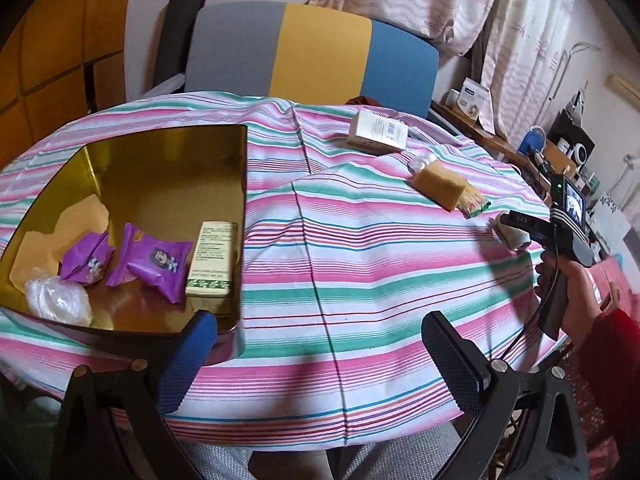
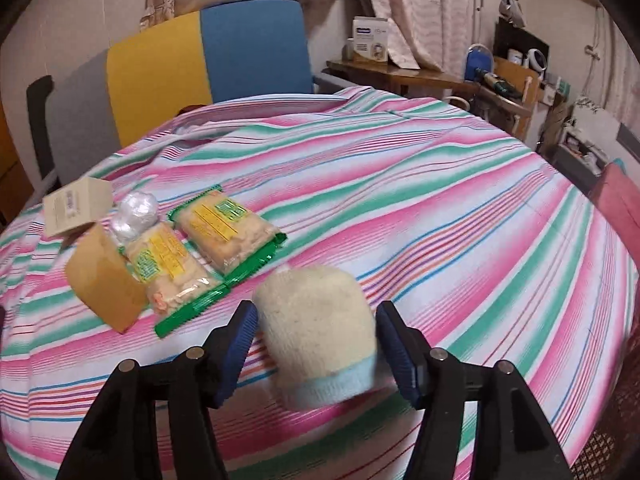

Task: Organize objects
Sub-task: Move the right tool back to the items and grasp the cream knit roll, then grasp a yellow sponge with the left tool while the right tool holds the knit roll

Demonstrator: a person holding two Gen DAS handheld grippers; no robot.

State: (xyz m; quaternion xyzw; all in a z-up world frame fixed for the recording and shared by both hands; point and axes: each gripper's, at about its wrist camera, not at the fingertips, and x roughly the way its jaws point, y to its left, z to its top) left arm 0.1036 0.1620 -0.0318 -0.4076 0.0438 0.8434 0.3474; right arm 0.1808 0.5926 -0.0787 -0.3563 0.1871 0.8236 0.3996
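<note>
A gold tin sits on the striped table at the left, holding two purple packets, a cream box, yellow paper and a clear wad. My left gripper is open and empty at the tin's near right corner. My right gripper is open around a cream knit sock roll, pads a little apart from its sides; it also shows in the left wrist view. Two green-edged snack packs, a tan box, a clear wad and a white box lie left of it.
A grey, yellow and blue chair stands behind the table. A cluttered wooden shelf runs along the right wall. The striped cloth has raised folds down the middle.
</note>
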